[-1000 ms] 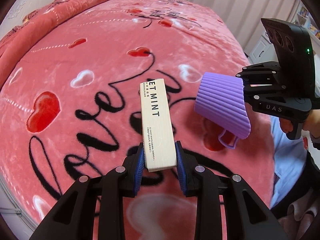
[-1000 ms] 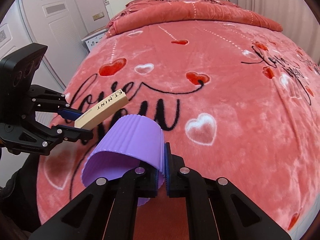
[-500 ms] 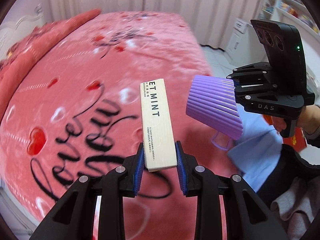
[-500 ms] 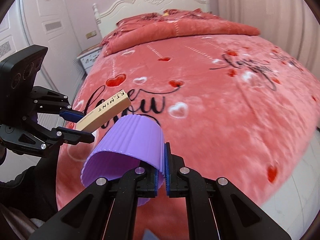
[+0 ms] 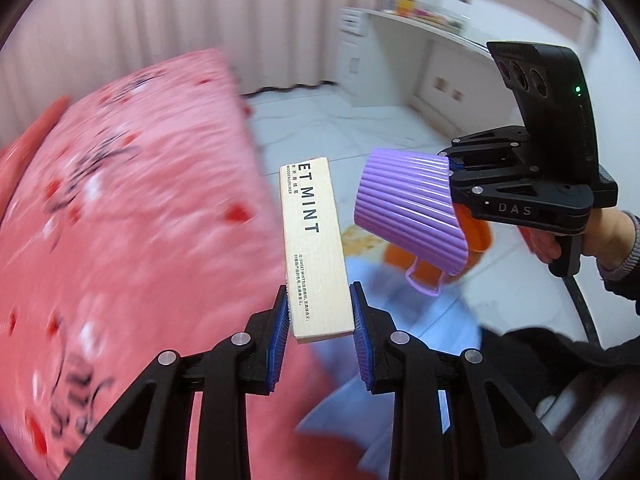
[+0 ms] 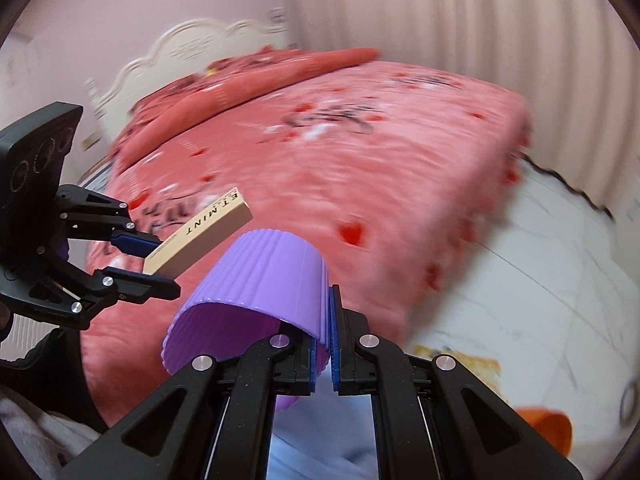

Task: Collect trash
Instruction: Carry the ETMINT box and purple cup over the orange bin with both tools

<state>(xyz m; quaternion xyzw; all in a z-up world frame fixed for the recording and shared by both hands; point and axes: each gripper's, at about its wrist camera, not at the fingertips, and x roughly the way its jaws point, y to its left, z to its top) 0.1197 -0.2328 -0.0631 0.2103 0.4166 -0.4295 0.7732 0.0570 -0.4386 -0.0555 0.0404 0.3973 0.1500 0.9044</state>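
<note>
We count two grippers: left gripper, right gripper. One wooden box, one purple ribbed cup, one orange bin beyond the right gripper, one bed, one desk.

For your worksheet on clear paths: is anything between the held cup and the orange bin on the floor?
Nothing visible. The purple cup, clamped by its wall in the right gripper, hangs over bare floor; the orange bin sits partly out of frame.

The pink heart-patterned bed blanket is motion-blurred, its lettering unreadable; the orange plastic bin is cut off by the frame edge.
</note>
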